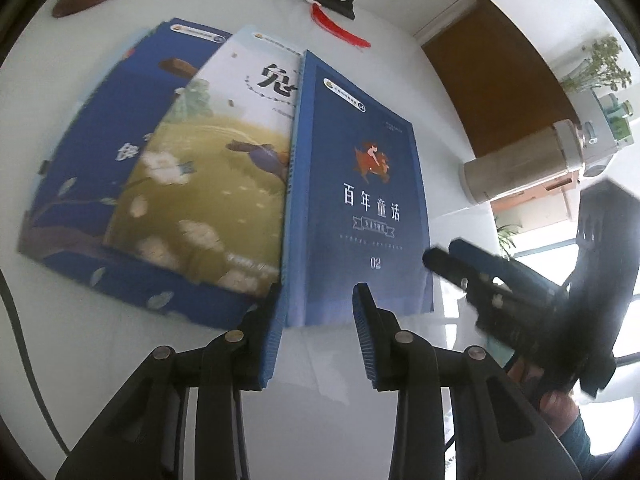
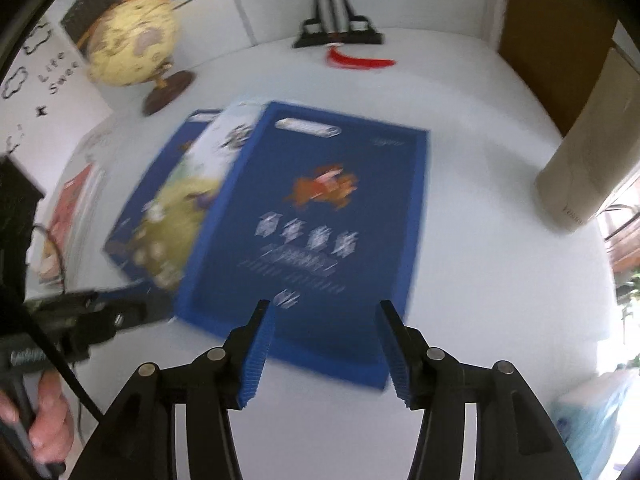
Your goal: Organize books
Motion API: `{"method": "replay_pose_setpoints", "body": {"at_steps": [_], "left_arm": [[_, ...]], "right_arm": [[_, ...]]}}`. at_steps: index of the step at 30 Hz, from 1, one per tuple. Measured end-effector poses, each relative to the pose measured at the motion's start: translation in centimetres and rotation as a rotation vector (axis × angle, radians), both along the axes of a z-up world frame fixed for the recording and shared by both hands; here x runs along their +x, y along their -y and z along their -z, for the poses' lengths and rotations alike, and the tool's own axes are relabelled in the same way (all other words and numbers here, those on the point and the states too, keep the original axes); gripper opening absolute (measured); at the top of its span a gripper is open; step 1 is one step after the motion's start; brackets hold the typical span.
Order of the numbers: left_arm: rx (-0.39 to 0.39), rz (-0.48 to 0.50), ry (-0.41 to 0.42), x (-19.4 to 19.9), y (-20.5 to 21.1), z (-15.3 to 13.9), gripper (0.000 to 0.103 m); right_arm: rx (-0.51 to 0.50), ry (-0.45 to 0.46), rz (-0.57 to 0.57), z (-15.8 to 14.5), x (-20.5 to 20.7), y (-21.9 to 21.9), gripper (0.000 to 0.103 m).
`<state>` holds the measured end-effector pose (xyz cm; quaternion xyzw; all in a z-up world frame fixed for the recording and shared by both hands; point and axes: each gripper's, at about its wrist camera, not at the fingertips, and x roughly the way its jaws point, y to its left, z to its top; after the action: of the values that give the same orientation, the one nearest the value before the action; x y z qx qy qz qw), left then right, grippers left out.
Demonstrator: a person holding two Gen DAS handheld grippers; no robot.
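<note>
Books: three overlapping on white table (image 1: 440, 92), dark-blue book (image 1: 360, 200) topmost | left gripper (image 1: 318, 300) parted, empty (over near edge) | right gripper (image 2: 326, 316) parted, empty

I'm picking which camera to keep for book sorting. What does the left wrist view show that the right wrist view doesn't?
Only the left wrist view: readable title print on the top blue book and a potted plant.
Only the right wrist view: the whole yellow globe and a red-covered book at the left.
Both: the three overlapping books, the white table, the red tassel, both grippers open and empty.
</note>
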<state>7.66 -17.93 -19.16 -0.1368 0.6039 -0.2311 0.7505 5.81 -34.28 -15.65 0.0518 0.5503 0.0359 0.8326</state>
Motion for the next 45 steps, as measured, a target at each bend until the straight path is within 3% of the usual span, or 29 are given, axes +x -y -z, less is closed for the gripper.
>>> {"method": "replay_pose_setpoints", "body": {"at_steps": [3, 7, 8, 15, 20, 23, 26, 36, 39, 45], "left_arm": [[0.023, -0.011, 0.024, 0.4, 0.6, -0.1, 0.033], [0.001, -0.032, 0.028, 0.7, 0.6, -0.1, 0.061], [0.007, -0.04, 0.043, 0.6, 0.6, -0.3, 0.063], [0.024, -0.038, 0.06, 0.7, 0.8, -0.3, 0.063], [0.009, -0.033, 0.064, 0.6, 0.4, -0.1, 0.065], [0.036, -0.038, 0.087, 0.5, 0.2, -0.2, 0.07], [0.058, -0.041, 0.096, 0.3, -0.4, -0.3, 0.07], [0.108, -0.184, 0.092, -0.8, -7.7, -0.4, 0.07], [0.086, -0.227, 0.07, -0.9, -9.8, 0.1, 0.07], [0.078, -0.272, 0.066, -0.7, -10.7, 0.8, 0.07]], "right_arm": [[0.018, 0.002, 0.041, 0.4, 1.6, 1.7, 0.051], [0.01, -0.002, 0.089, 1.1, 3.1, 3.3, 0.051], [0.018, -0.003, 0.093, 1.3, 3.4, 3.5, 0.051], [0.068, -0.061, 0.105, 3.1, 4.2, 3.9, 0.053], [0.062, -0.053, 0.096, 3.0, 4.1, 3.3, 0.056], [0.107, -0.047, 0.073, 2.9, 4.2, 2.7, 0.057], [0.079, -0.039, 0.046, 2.7, 4.4, 1.2, 0.057], [0.094, -0.02, -0.122, 2.1, 4.6, -5.9, 0.057], [0.105, -0.024, -0.184, 2.4, 4.6, -7.9, 0.057], [0.153, -0.044, -0.159, 2.9, 5.1, -7.3, 0.057]]}}
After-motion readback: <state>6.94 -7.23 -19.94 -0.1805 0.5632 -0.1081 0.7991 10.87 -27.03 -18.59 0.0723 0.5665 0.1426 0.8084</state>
